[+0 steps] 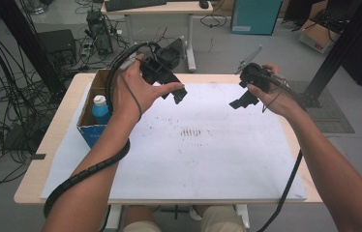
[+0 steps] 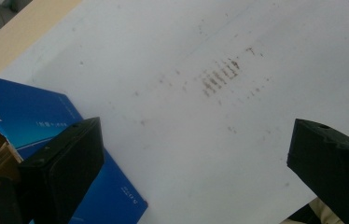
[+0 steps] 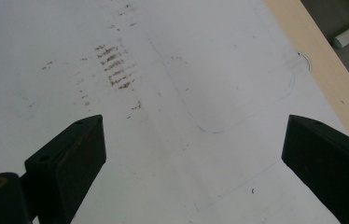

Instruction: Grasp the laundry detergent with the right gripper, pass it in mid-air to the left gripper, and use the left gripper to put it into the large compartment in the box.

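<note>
The blue-capped bottle (image 1: 100, 110) stands upright in the open cardboard box (image 1: 88, 126) at the desk's left edge; probably light, smooth plastic, so grip its body. Your left gripper (image 1: 174, 94) and right gripper (image 1: 239, 102) hover empty, jaws wide apart.

Light: soft, even and diffuse in the high view, no harsh glare | Shadows: faint under the forearms on the white sheet (image 1: 208, 145) | Focus: high view slightly soft and grainy; both gripper views blur their near jaws, brown smudges (image 3: 116, 67) sharper | Exposure: white sheet bright, floor dim.
</note>
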Demonstrator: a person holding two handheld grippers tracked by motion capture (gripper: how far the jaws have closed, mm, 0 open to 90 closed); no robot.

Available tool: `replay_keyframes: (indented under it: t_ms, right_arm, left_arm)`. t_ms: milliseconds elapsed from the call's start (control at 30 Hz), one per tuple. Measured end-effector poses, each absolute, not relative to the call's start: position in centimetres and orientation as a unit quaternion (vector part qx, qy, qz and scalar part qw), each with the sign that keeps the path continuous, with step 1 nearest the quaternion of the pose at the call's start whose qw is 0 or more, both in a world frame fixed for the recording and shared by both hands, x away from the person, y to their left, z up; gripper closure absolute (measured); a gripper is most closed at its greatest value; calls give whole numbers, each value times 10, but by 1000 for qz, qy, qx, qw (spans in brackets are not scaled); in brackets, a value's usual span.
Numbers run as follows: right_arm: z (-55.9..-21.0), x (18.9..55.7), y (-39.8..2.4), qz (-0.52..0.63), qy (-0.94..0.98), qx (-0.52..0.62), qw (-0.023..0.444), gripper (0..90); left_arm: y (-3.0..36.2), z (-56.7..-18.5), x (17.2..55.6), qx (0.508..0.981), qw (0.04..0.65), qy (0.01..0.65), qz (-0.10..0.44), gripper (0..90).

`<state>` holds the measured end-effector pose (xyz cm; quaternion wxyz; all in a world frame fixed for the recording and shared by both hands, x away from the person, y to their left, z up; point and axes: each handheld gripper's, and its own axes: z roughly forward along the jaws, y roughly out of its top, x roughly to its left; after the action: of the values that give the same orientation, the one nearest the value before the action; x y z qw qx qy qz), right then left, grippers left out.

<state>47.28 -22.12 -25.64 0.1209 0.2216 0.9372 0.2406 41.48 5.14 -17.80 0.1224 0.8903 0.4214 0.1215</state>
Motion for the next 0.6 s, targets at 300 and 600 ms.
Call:
replay_keyframes:
  t_ms: [300,600]
  right_arm:
    - [-255,469,-221,237,940,215,122,63]
    - [-257,467,-217,232,941,214,120,63]
  left_arm:
    - [50,-177,410,885,129,429,127,45]
    - [52,-180,408,885,129,430,126,45]
